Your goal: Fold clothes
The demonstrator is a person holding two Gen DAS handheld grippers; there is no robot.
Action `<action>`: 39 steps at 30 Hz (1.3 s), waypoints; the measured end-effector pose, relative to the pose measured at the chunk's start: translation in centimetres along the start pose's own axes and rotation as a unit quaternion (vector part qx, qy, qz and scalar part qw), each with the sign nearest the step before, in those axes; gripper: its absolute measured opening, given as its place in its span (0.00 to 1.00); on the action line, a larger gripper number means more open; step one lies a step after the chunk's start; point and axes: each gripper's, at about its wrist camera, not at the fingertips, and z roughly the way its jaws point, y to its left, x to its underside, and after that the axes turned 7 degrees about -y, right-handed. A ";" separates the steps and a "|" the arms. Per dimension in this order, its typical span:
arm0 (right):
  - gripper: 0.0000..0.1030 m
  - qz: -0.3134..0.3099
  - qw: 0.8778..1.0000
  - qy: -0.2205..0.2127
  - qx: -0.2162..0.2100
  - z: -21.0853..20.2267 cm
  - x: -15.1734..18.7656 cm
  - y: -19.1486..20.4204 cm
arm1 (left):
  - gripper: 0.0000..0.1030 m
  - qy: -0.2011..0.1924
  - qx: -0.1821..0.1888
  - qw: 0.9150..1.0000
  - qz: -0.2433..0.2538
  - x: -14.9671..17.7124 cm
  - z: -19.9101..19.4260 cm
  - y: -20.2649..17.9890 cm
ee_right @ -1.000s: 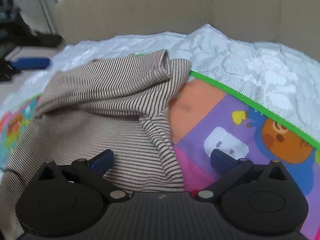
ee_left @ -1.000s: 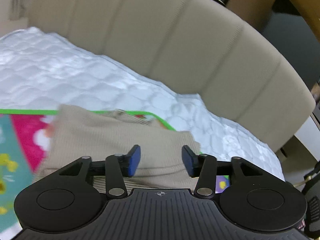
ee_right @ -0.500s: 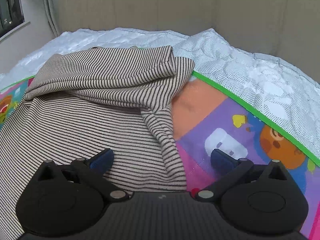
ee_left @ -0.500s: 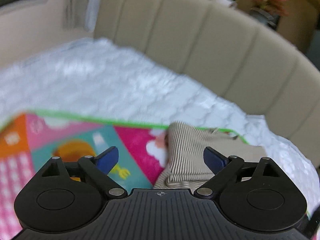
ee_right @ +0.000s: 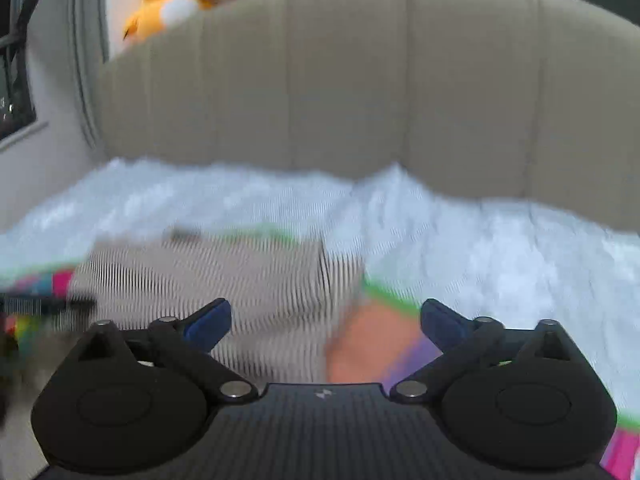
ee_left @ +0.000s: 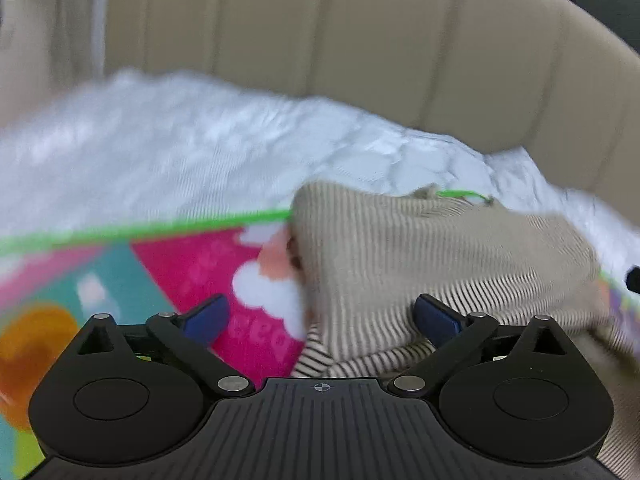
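Left tongs opening wide, nothing pinched, hovering over edge of striped beige garment. Right tongs apart but closing, nothing between the pads. Garment bunched on colourful play mat, atop white quilted bed cover, before beige padded headboard. Both views blurred.

Ahead of the grippers, a white quilted bed carries a colourful play mat, the striped top lying on it.
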 end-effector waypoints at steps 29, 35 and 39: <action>0.62 0.023 1.000 0.009 -0.009 1.3 -0.3 -1.0 | 1.00 0.018 0.094 0.995 -0.026 1.2 0.7 -1.2; 0.81 0.040 0.994 0.048 -0.087 2.9 2.2 1.4 | 1.00 0.021 0.096 0.995 -0.029 1.1 0.8 -1.0; 0.89 0.001 0.995 0.047 -0.086 3.1 3.7 2.1 | 1.00 0.022 0.096 0.995 -0.030 1.1 0.8 -1.0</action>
